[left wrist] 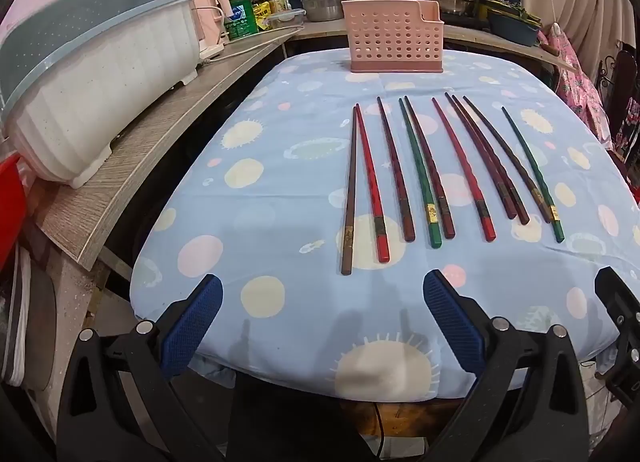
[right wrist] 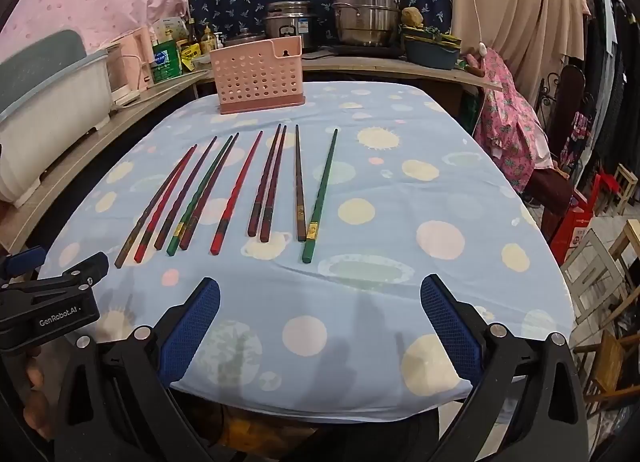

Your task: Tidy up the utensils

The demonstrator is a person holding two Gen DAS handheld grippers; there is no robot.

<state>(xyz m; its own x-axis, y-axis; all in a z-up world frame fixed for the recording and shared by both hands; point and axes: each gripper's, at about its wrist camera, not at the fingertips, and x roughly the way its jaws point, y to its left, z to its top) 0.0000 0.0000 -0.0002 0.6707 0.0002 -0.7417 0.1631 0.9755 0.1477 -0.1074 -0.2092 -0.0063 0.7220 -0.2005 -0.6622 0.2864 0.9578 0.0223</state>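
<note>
We see ten chopsticks laid side by side in a loose row on the table's blue dotted cloth, their thin tips pointing toward the far end and their thick ends toward us. Counting from the left in the left wrist view, they run brown, red, dark red, green, dark brown, red, two dark red ones lying close together, dark brown, and green. From the right wrist view the same row sits left of centre, with the outer green chopstick lying just beside a brown one.

Beyond the tips, well apart from them at the far edge of the cloth, stands a pink perforated utensil holder, upright; we cannot tell what is inside it.

Our left gripper hangs over the near edge of the table, tilted down, its blue pads spread as wide as they go with nothing between them. Our right gripper is likewise spread wide and holds nothing, over the near edge and short of the thick ends.

To the left, a wooden counter carries a white dish rack and bottles. Behind the holder we see steel pots against a dark blue patterned cloth.
</note>
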